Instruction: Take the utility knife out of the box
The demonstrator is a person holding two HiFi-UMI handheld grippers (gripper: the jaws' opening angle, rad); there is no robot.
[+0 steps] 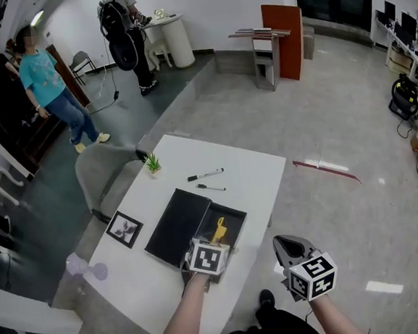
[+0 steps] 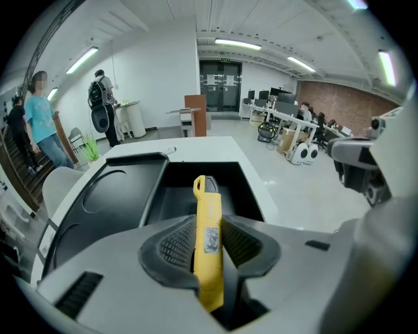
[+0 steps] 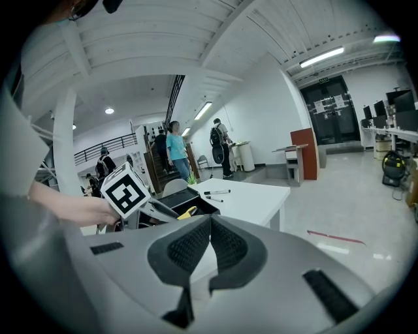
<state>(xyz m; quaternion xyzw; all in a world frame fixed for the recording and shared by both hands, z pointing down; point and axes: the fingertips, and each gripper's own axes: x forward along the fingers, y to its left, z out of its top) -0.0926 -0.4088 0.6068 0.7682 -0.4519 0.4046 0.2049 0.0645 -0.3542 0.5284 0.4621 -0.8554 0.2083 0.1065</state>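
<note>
- Right gripper [image 3: 210,225]: jaws together, nothing between them.
- Left gripper [image 3: 174,214] above black box [image 3: 168,198], yellow utility knife [image 3: 189,211] at its tip.
- Two pens [image 3: 217,192] on white counter [image 3: 258,199].

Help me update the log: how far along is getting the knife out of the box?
Done: the box lies open, lid flat beside it. In hand: the left gripper is shut on the utility knife, its tip over the box. Left: lift it clear. The right gripper is shut, empty.

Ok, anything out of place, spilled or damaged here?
Nothing spilled or damaged. The utility knife juts up over the open box only because the left hand-held gripper clamps it. One stray item: a thin red strip on the floor beside the table.
</note>
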